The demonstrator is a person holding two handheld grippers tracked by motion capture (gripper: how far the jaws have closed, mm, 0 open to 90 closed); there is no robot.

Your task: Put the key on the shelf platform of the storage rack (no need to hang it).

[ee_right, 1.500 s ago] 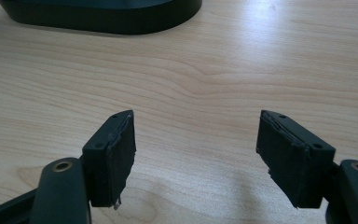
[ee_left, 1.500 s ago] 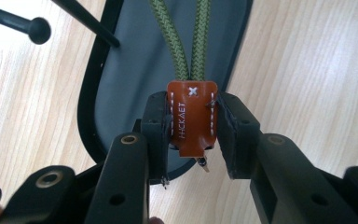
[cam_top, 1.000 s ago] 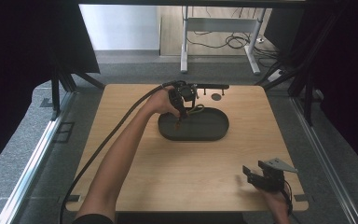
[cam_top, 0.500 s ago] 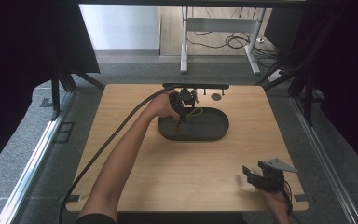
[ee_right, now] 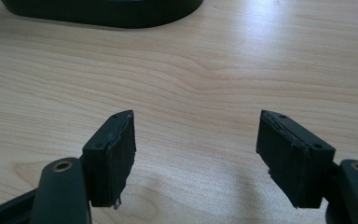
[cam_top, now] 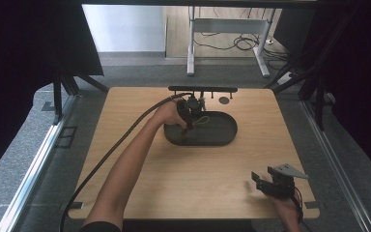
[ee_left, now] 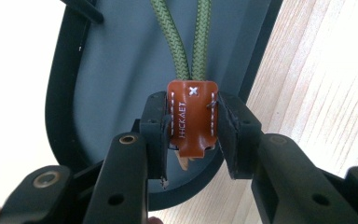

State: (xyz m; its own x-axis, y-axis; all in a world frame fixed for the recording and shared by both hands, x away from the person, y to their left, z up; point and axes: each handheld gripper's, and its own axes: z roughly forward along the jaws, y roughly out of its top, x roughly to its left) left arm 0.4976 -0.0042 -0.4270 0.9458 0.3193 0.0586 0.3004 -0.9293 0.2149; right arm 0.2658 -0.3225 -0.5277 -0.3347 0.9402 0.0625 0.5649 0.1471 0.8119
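Pinching the brown leather tab (ee_left: 192, 119) of a green cord (ee_left: 179, 46) at frame centre over the dark oval tray (ee_left: 65, 93), left gripper (ee_left: 192, 135) clenched and risking slippage on so narrow a hold, right gripper (ee_right: 196, 149) idling released at lower right

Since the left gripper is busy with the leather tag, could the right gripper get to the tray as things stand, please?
Probably yes. The right gripper is open near the table's front right corner, with bare wood between it and the tray. The left gripper holds the leather tag over the tray's left part.
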